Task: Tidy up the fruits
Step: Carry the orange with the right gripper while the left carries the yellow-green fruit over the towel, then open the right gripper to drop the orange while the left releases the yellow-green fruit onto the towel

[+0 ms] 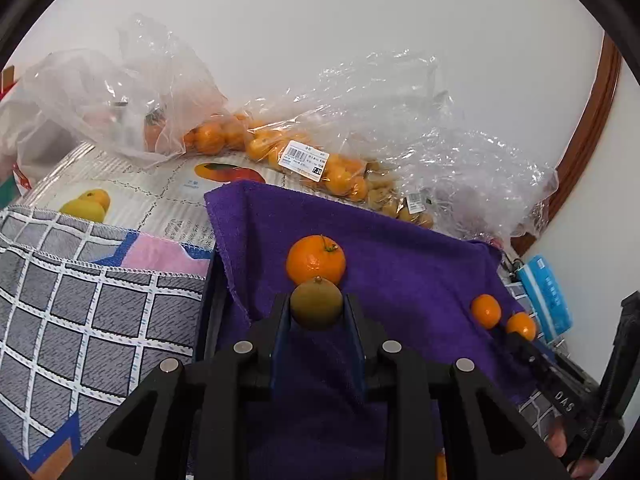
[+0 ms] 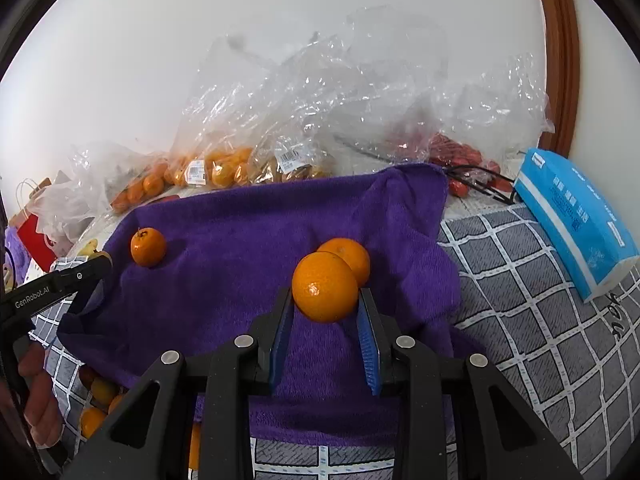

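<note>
A purple towel [image 1: 400,264] [image 2: 248,232] lies spread over the middle. My left gripper [image 1: 316,305] is shut on a round green-brown fruit [image 1: 316,306] just above the towel. Right behind that fruit, a stemmed tangerine [image 1: 316,260] [image 2: 148,247] rests on the towel. My right gripper [image 2: 325,298] is shut on an orange tangerine [image 2: 325,286] [image 1: 521,325]. Another tangerine [image 2: 350,258] [image 1: 485,311] sits on the towel close behind it. In the right wrist view the left gripper's dark finger [image 2: 80,274] enters from the left edge.
Clear plastic bags of fruit [image 1: 304,160] [image 2: 224,168] line the white wall behind the towel. A blue tissue pack [image 2: 576,216] lies at the right on a grey checked cloth [image 2: 540,320]. More oranges [image 2: 96,400] show below the towel's left edge. A brown door frame [image 2: 560,60] stands at the right.
</note>
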`<control>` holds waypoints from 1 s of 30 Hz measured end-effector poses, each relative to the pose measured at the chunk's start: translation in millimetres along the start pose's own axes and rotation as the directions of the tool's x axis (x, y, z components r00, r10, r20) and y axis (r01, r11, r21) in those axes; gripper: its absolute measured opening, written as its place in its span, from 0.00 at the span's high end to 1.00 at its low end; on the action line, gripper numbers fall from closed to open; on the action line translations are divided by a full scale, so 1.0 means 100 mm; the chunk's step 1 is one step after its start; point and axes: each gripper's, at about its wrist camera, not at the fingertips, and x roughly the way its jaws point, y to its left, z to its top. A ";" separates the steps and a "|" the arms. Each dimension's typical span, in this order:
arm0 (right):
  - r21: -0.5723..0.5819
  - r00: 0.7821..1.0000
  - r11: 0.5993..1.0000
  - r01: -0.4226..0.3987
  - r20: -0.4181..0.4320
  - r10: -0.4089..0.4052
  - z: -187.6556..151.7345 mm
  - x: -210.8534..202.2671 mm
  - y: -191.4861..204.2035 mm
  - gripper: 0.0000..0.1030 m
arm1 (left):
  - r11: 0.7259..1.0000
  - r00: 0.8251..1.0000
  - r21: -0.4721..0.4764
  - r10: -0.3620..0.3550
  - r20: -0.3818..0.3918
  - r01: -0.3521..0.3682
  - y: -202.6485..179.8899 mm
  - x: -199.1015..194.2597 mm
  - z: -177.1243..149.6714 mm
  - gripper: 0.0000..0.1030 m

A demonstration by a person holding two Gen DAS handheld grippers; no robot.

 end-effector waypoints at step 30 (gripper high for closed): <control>-0.016 0.999 0.999 0.032 -0.043 -0.033 -0.04 0.15 0.01 0.54 | 0.998 0.998 0.055 0.035 -0.050 -0.033 -0.09 0.19 -0.06 0.75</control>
